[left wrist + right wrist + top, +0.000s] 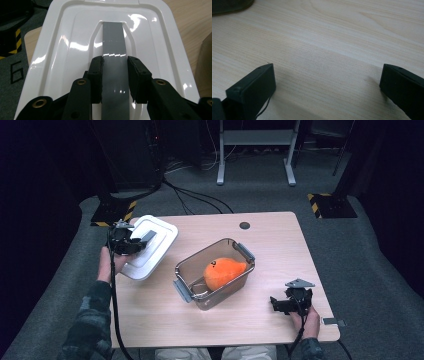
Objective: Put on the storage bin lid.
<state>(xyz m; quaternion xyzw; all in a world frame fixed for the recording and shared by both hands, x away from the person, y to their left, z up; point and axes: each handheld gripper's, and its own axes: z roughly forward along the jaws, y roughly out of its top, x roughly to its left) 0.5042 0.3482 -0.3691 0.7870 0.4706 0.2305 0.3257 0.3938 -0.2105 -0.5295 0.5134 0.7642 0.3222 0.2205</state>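
A white lid (150, 245) is tilted above the table's left side. My left gripper (131, 242) is shut on its grey centre handle (114, 45), one black pad (96, 75) on each side of it, with the white lid (62, 50) spreading beyond the jaws. A clear brownish box (190, 270) with grey side latches stands mid-table, uncovered, with an orange plush toy (222, 271) inside. My right gripper (287, 302) rests low near the front right of the wooden table (280, 245). Its jaws stand wide apart over bare wood, right gripper (327, 75) holding nothing.
A round grommet hole (244, 225) sits near the table's far edge. Beyond the table lie dark carpet, cables and a metal stand's legs (255, 150). A small grey tag (333, 322) lies at the front right corner.
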